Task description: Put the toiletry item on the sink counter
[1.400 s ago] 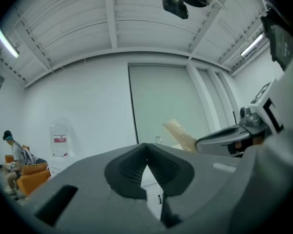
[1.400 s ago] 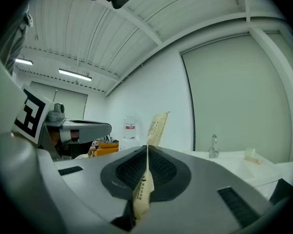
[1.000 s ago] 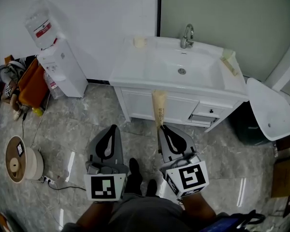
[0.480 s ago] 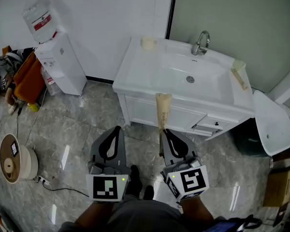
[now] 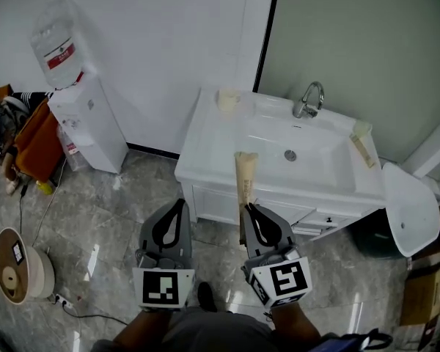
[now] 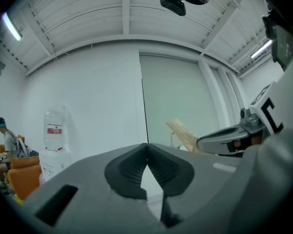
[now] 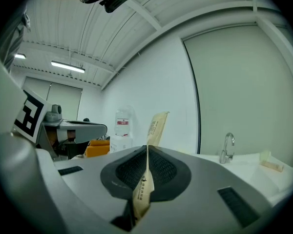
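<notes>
Gripping a tan packet [image 5: 243, 178] by its lower end in the right hand-held gripper [image 5: 251, 208], jaws pinched flat on it, the packet standing upright over the floor just in front of the white tabletop [image 5: 205, 149] and not yet on it. Holding the left hand-held gripper [image 5: 177, 205] alongside, jaws closed on nothing. Facing the faucet [image 5: 308, 100], with a water dispenser [image 5: 88, 123] at the left.

The toiletry packet [image 5: 243, 178] is showing pale tan with dark print; the left gripper [image 5: 180, 204] and right gripper [image 5: 247, 207] are showing grey, their cubes [image 5: 163, 287] wearing black-and-white squares. The sink counter [image 5: 205, 152] is gleaming white; the floor [image 5: 103, 218] is showing grey marbling.
</notes>
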Available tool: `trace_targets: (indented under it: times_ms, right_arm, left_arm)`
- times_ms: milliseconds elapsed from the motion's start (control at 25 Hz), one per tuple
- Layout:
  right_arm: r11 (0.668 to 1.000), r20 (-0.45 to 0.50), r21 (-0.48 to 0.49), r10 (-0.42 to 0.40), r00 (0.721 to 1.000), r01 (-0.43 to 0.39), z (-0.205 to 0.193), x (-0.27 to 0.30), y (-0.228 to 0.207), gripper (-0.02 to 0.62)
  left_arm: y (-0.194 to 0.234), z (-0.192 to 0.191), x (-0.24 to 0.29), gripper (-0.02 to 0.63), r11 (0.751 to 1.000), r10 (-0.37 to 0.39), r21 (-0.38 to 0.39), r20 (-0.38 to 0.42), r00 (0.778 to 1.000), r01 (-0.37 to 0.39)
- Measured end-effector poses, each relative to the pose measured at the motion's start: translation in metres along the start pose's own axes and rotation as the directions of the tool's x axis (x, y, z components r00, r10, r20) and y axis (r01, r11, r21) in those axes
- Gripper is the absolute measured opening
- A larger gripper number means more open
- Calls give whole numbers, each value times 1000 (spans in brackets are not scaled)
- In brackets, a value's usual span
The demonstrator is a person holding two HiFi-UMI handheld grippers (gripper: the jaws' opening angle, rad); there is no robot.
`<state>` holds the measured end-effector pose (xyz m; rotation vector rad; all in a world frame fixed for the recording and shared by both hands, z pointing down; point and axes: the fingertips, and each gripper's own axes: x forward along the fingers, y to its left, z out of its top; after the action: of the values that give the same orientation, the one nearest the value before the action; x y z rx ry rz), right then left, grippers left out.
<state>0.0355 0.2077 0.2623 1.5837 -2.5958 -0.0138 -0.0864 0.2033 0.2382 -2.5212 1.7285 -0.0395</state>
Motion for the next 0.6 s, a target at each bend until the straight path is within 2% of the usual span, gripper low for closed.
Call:
trace_targets:
  times_ms: [240,600]
  right_arm:
    - [999,33,-21,-32,999,33,20,22,-6,17]
    - [998,25,-16,-65,998,65,16,44,-26,17]
  left_arm:
    - [15,13,23,11,1000,-23,12,41,999,23]
    - [21,-3,58,11,998,-57,2,6,998,57]
